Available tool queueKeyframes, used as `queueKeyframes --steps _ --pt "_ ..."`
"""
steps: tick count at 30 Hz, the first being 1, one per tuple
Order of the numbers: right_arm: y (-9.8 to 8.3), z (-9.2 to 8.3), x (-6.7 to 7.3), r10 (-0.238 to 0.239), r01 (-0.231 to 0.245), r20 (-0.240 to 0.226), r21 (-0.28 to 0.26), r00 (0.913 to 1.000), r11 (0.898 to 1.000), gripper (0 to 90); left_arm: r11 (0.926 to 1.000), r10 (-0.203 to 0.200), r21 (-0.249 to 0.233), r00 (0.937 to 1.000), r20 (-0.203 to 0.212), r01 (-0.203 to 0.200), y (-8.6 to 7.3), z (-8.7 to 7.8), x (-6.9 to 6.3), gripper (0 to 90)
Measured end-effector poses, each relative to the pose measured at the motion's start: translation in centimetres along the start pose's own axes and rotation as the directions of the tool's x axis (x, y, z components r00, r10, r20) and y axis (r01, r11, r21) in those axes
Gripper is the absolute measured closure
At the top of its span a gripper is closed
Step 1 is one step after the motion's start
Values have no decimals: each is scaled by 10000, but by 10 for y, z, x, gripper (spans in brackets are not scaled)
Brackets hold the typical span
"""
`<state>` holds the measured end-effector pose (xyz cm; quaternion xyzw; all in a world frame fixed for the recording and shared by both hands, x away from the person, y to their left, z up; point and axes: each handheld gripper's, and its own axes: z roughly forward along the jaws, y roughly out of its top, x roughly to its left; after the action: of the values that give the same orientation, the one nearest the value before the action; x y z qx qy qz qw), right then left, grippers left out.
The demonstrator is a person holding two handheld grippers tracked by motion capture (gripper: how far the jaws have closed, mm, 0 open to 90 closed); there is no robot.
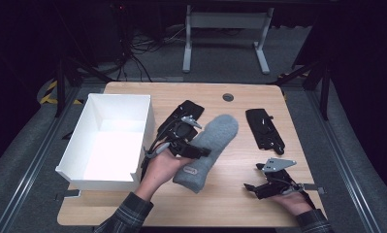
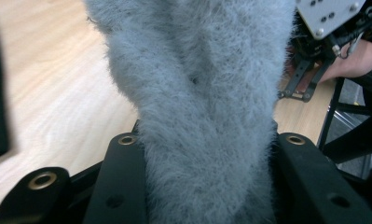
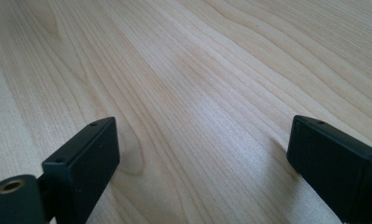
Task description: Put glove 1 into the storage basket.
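Left gripper view: my left gripper [image 1: 193,149] squeezes the fuzzy grey slipper [image 1: 208,149] just right of the white box [image 1: 108,141], probably to drop it in. My right gripper [image 1: 263,187] waits wide open, holding nothing.

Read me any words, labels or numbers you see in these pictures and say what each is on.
Nothing can be read.
Small tag on the grey fuzzy slipper, near its lower end: too small and blurred to read.
White box, wooden table and the black pieces: no lettering seen.
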<state>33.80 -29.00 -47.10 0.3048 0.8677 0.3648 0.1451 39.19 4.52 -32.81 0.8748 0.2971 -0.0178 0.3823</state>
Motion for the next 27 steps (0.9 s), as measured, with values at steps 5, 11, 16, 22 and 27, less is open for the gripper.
queueKeyframes --steps 5,11,16,22,27 --pt "0 0 0 4 -4 8 13 10000 10000 91 9997 -145 -201 9998 -115 142 4 -20 7 615" --pt "0 0 0 -5 5 -1 15 10000 10000 87 9986 -335 -428 9988 -361 319 4 -43 16 616" --pt "0 0 1 0 0 -4 18 10000 10000 86 9967 -547 -639 9957 -747 500 2 -66 27 616" --pt "0 0 1 -3 3 -3 19 10000 10000 86 9944 -727 -845 9907 -1150 632 0 -91 36 616" --pt "0 0 1 7 -7 -5 23 10000 10000 86 9909 -913 -1116 9854 -1437 755 -4 -111 44 616"
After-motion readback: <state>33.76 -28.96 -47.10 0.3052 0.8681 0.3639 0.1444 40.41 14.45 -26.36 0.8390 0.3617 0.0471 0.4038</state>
